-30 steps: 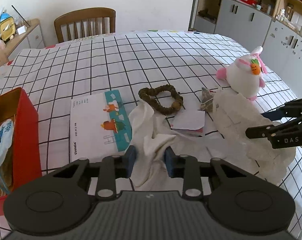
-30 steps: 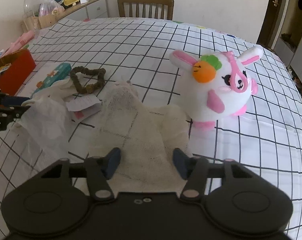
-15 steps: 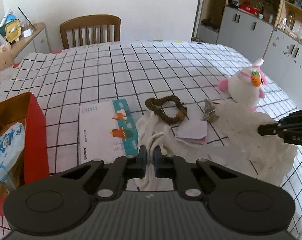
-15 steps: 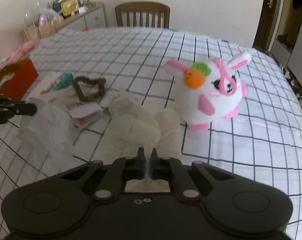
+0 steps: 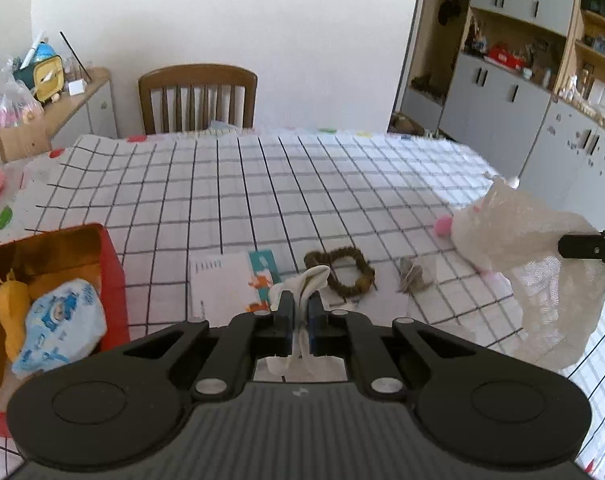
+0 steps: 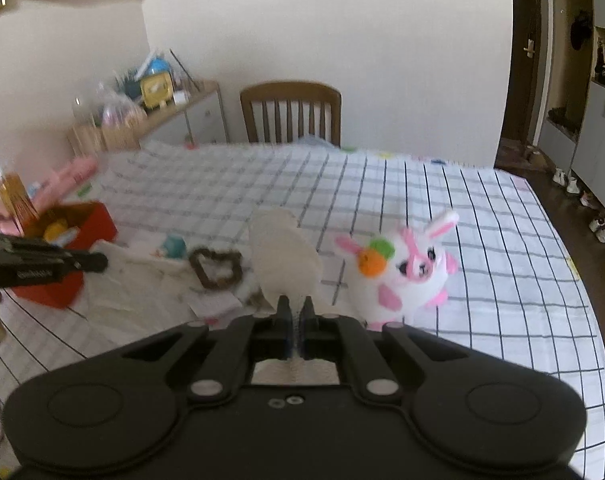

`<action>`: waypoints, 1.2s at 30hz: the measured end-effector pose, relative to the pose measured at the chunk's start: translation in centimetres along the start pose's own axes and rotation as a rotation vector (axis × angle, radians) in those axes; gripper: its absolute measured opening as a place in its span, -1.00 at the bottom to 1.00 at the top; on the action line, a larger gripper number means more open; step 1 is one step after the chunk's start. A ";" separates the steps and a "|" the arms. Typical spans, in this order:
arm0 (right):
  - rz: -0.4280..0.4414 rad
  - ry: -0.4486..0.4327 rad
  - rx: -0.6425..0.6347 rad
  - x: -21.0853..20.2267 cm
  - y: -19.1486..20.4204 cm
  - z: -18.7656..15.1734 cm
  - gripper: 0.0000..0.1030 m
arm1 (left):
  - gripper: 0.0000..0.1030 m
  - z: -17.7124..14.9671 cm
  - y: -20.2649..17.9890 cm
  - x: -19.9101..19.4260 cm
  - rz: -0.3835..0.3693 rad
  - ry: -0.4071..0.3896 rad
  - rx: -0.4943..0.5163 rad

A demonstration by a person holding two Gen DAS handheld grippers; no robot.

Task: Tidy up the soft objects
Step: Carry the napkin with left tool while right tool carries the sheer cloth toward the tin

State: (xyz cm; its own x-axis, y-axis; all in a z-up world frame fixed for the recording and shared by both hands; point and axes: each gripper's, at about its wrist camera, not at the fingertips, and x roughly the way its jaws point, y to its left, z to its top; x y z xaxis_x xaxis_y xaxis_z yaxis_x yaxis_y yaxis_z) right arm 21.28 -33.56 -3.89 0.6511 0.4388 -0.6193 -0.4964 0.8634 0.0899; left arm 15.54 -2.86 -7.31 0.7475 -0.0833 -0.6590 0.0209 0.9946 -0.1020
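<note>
Cloth: a thin, see-through white cloth [image 5: 542, 264], crumpled and loosely woven, hung in the air above the tabletop [image 5: 286, 192], stretched between the two grippers.
Left gripper: the left gripper [image 5: 300, 314] was pressed together on one bunched edge of the cloth, and a white fold stuck up above its fingers.
Right gripper: the right gripper [image 6: 296, 326] was pinching another edge of the cloth [image 6: 286, 256], which stood up as a rounded flap above its fingers.
Landmark: a brown bead bracelet [image 5: 340, 276] lay on the checked tabletop, just beyond the left gripper.
Left of the bracelet: a white booklet [image 5: 222, 284] with a teal strip lay flat; further left stood a red box [image 5: 110, 276] holding a blue printed pouch [image 5: 60, 328] and something yellow.
Right of the bracelet: a small brown tuft [image 5: 412, 280] lay near it; beyond that sat a white and pink plush rabbit [image 6: 402, 276] with an orange carrot on its head.
In the way: seen from the left wrist, the hanging cloth covered most of the rabbit.
Beyond the bracelet: a wooden chair [image 5: 198, 98] stood at the far edge of the tabletop.
</note>
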 end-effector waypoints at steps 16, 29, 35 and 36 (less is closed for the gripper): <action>0.142 -0.099 0.000 -1.5 5.5 5.1 -0.95 | -0.87 2.6 4.1 -5.6 -0.004 -0.086 -0.071; 0.264 -0.106 -0.048 2.2 13.9 8.7 -0.96 | -0.87 5.4 9.9 -10.9 0.067 -0.149 -0.058; 0.270 -0.094 -0.066 3.9 16.8 8.9 -0.96 | -0.87 4.4 12.4 -10.6 0.039 -0.094 -0.038; 0.268 -0.085 -0.064 4.1 17.0 8.7 -0.95 | -0.87 3.9 12.5 -10.4 0.023 -0.078 -0.037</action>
State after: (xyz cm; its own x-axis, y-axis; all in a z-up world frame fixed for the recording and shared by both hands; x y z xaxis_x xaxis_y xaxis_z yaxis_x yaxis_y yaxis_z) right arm 20.56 -14.94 1.86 0.5362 0.6710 -0.5121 -0.6906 0.6976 0.1908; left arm 10.63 10.68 1.19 0.7971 -0.0535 -0.6014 -0.0204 0.9931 -0.1154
